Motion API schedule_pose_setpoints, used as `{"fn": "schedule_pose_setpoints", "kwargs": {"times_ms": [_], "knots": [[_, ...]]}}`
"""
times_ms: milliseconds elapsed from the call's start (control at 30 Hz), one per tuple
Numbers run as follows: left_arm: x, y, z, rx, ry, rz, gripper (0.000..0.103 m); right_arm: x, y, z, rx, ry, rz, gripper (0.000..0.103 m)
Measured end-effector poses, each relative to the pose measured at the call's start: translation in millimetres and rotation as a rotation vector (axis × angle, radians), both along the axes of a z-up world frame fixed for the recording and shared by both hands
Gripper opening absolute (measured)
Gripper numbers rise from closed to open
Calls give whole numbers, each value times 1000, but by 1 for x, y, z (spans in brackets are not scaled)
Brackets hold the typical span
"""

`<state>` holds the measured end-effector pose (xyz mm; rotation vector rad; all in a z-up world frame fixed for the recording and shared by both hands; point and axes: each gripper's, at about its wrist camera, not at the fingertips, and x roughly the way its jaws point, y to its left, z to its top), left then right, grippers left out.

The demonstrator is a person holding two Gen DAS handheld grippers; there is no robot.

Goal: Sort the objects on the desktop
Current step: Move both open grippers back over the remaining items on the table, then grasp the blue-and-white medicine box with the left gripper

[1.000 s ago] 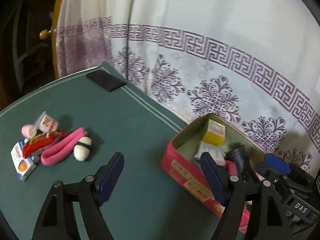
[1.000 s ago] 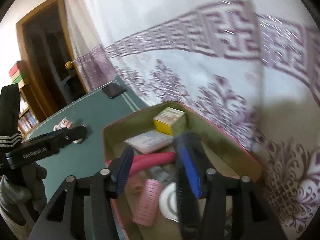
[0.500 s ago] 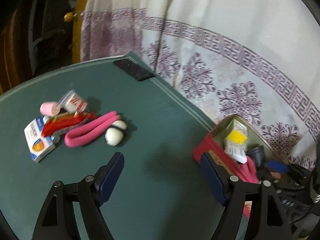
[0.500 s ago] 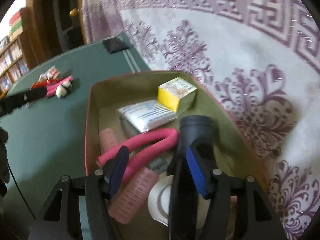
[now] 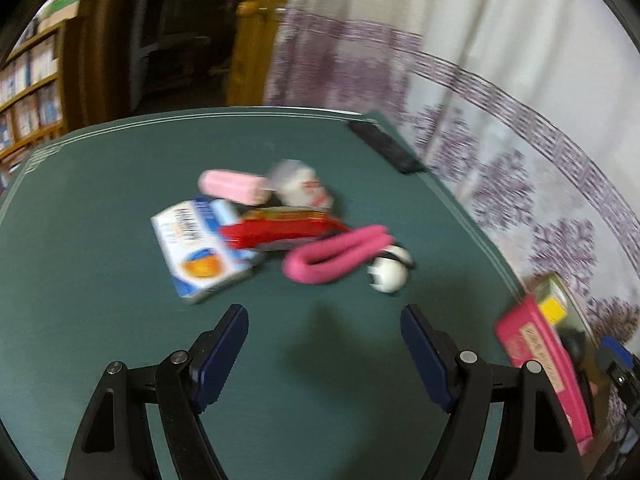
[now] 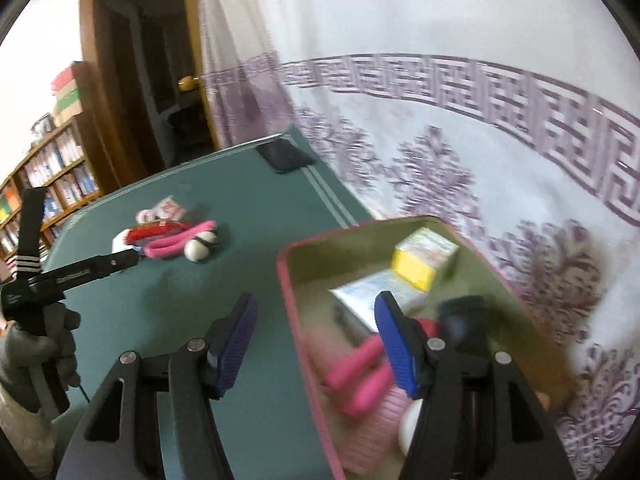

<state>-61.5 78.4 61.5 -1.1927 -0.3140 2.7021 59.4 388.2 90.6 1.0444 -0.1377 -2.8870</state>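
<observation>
On the green table top (image 5: 120, 320) lies a loose pile: a blue-and-white box (image 5: 200, 248), a red wrapper (image 5: 280, 230), a pink foam loop (image 5: 340, 254), a white ball-shaped piece (image 5: 388, 274), a pink roller (image 5: 232, 186) and a white packet (image 5: 304, 188). My left gripper (image 5: 322, 320) hovers just short of the pile, open and empty. My right gripper (image 6: 316, 306) is open and empty over the left wall of the pink tin (image 6: 288, 280). Inside the tin are a yellow box (image 6: 424, 260), a white packet (image 6: 380, 292), a black item (image 6: 464, 320) and a pink loop (image 6: 360, 368).
A flat black object (image 5: 384, 146) lies at the table's far corner. A patterned white curtain (image 6: 440, 120) hangs behind the table. A doorway and bookshelves (image 6: 52, 176) stand at the left. A gloved hand (image 6: 40, 344) holds the left gripper.
The left gripper has swung left from the tin to the pile, which now sits close ahead. The right gripper has drawn back out of the tin, jaws slightly wider; the black item stays inside.
</observation>
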Motion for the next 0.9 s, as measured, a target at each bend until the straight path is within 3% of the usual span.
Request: {"fn": "schedule_pose_setpoints", "kwargs": {"times_ms": [300, 567, 900], "knots": [[-15, -51, -15, -24, -37, 121, 80, -17, -50, -7, -8, -9, 115, 66], [-47, -49, -35, -91, -91, 127, 80, -32, -77, -20, -6, -38, 175, 66], [-72, -43, -45, -156, -94, 142, 80, -42, -90, -31, -3, -63, 192, 66]]}}
